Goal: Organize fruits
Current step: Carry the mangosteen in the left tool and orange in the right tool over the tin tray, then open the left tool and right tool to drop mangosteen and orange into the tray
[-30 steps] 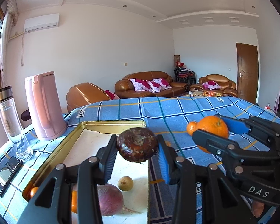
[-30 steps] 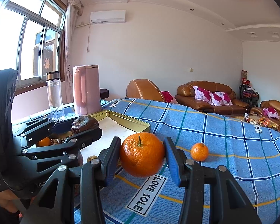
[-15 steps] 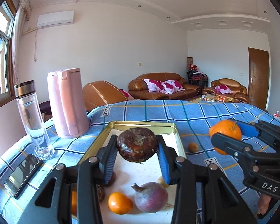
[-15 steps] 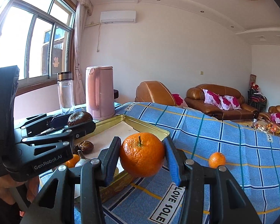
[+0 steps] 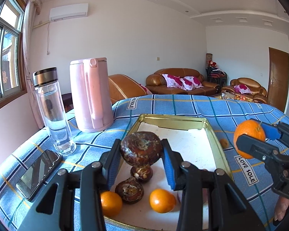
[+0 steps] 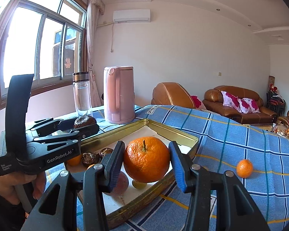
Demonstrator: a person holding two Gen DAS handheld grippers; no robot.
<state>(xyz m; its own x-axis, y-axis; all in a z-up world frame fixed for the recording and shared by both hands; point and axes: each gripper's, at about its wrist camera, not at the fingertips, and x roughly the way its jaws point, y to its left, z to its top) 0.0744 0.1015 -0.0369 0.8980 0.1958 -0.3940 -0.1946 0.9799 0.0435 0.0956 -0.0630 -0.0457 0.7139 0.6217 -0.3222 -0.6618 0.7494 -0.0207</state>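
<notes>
The left gripper [image 5: 141, 154] clamps a brown water chestnut [image 5: 141, 147] above the gold tray [image 5: 214, 140]; the right gripper [image 6: 146, 160] grips an orange [image 6: 146, 158] over the tray's right rim, half hiding a purple fruit [image 6: 121, 184].

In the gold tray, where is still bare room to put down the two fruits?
The tray's far half, by its back rim, is bare. The near end is crowded: two oranges, brown fruits, a purple one. Cloth right of the tray is mostly free.
</notes>
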